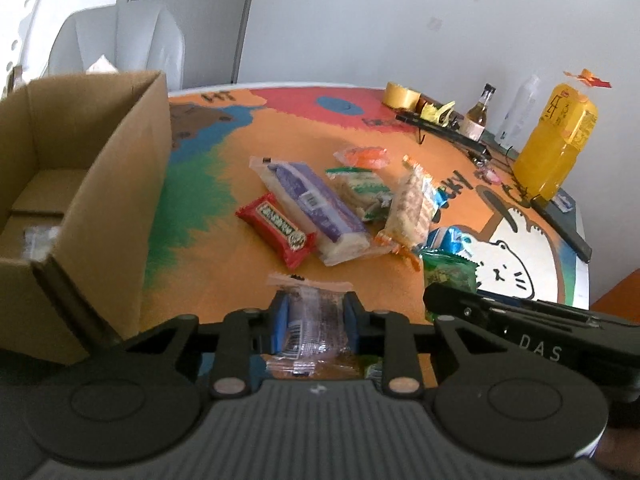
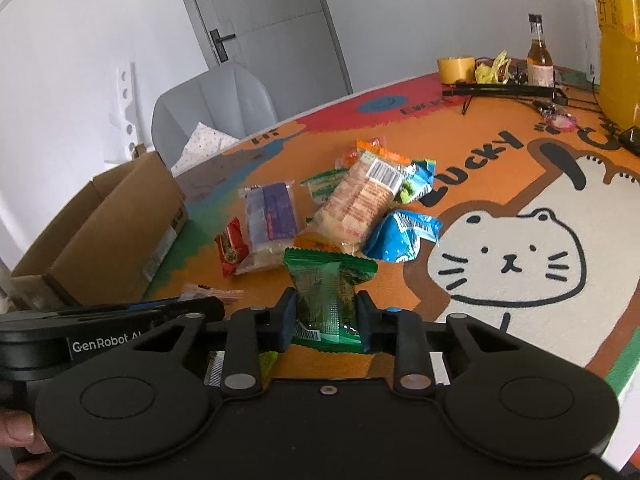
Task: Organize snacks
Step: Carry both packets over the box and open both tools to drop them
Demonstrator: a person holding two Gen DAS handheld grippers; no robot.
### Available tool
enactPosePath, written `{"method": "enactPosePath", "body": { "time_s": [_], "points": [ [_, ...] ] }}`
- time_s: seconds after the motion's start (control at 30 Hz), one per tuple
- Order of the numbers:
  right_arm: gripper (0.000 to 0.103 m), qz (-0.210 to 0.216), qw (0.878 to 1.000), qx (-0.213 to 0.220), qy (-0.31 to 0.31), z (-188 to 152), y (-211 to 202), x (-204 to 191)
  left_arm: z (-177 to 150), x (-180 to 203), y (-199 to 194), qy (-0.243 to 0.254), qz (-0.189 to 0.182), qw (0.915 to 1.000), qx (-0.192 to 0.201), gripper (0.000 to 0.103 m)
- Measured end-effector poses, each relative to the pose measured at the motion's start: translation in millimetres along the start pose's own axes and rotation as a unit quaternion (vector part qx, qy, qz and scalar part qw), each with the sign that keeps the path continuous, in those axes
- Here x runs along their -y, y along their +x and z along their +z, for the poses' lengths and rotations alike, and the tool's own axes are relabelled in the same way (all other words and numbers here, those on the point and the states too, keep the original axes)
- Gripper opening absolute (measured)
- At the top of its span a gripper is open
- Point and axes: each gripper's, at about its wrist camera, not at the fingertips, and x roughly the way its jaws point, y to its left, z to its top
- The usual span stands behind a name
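Both grippers have a snack right now. The left gripper (image 1: 313, 318) is pinching a clear-wrapped purple snack pack (image 1: 316, 320) between its blue pads, and the right gripper (image 2: 327, 314) is clamped on a green snack packet (image 2: 330, 296). Both sit low over the cartoon-cat tablecloth (image 2: 520, 272); I can't tell if they're lifted off it.

The cardboard box (image 1: 80, 184) sits to the left, open on top. Looks like one clear-wrapped thing is in its near corner, too blurry to name, so I'd say we're early on.

Still loose in the middle pile: the red bar (image 1: 276, 230), the long purple-and-white pack (image 1: 316, 208), a green-and-white packet (image 1: 360, 190), the rice cracker pack (image 2: 360, 204), an orange packet (image 1: 364, 156) and two blue packets (image 2: 402, 236) — most of the job is left.

My guess is both held packs go to the box next.
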Motion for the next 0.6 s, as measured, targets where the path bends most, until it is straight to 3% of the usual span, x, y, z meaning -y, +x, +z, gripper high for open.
{"method": "enactPosePath", "body": {
  "time_s": [0.6],
  "points": [
    [0.029, 0.024, 0.999, 0.039, -0.009, 19.2, -17.6, -35.3, 27.7, -12.8, -54.6, 0.001, 0.003, 0.9978, 0.066, 0.027]
  ]
}}
